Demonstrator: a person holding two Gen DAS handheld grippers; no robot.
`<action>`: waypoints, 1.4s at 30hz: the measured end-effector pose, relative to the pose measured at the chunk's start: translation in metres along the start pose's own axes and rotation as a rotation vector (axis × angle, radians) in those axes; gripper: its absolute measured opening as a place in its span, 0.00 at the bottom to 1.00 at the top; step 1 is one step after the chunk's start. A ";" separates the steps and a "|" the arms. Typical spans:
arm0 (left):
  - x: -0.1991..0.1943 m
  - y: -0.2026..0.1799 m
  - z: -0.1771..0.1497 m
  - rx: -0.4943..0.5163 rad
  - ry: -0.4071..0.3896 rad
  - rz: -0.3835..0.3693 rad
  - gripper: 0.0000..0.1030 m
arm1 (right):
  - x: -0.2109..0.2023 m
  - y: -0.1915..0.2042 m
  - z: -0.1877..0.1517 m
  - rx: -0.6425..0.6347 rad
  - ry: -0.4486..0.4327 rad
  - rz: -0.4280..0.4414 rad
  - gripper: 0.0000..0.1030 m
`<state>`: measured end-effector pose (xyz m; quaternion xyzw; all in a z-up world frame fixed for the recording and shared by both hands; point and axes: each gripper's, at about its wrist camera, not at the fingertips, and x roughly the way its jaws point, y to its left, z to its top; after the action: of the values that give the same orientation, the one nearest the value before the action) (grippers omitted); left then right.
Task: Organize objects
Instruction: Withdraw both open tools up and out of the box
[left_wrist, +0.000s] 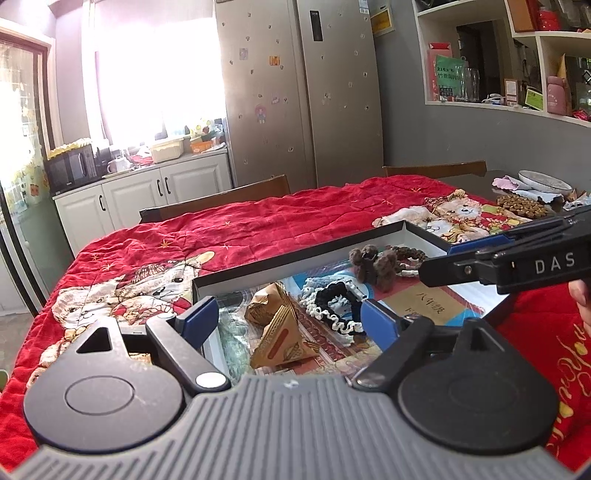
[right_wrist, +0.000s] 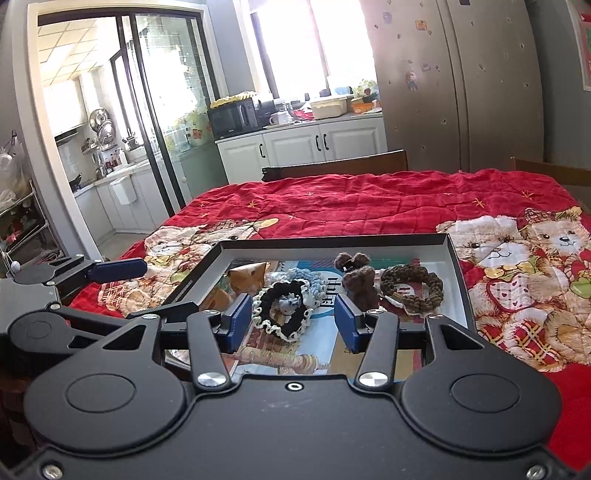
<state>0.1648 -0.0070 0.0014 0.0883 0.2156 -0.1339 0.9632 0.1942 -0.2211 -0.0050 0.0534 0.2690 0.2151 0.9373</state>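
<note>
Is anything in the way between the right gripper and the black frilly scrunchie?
Nothing visible. The right gripper hangs open over the box, and the black scrunchie lies just ahead between its fingers.

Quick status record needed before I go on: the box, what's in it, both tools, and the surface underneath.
surface: red teddy-bear quilt over the table
container: shallow open box, black rim, resting on the quilt
contents: black-and-white scrunchie, light blue scrunchie, brown knitted bear, brown braided ring, tan triangular packets
box floor: printed paper, partly covered
left tool: open, over the near edge of the box, holding nothing
right tool: open, above the black-and-white scrunchie, not gripping
</note>
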 end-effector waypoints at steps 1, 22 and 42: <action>-0.002 0.000 0.000 0.001 -0.003 0.001 0.89 | -0.003 0.001 0.000 -0.002 -0.002 0.002 0.47; -0.042 -0.016 0.002 0.046 -0.036 0.003 0.91 | -0.065 0.008 -0.012 -0.011 -0.062 0.035 0.48; -0.073 -0.025 -0.007 0.053 -0.057 -0.006 0.98 | -0.105 0.016 -0.037 -0.084 -0.047 -0.016 0.51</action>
<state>0.0905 -0.0130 0.0244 0.1094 0.1848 -0.1448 0.9659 0.0886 -0.2521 0.0173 0.0168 0.2378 0.2177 0.9465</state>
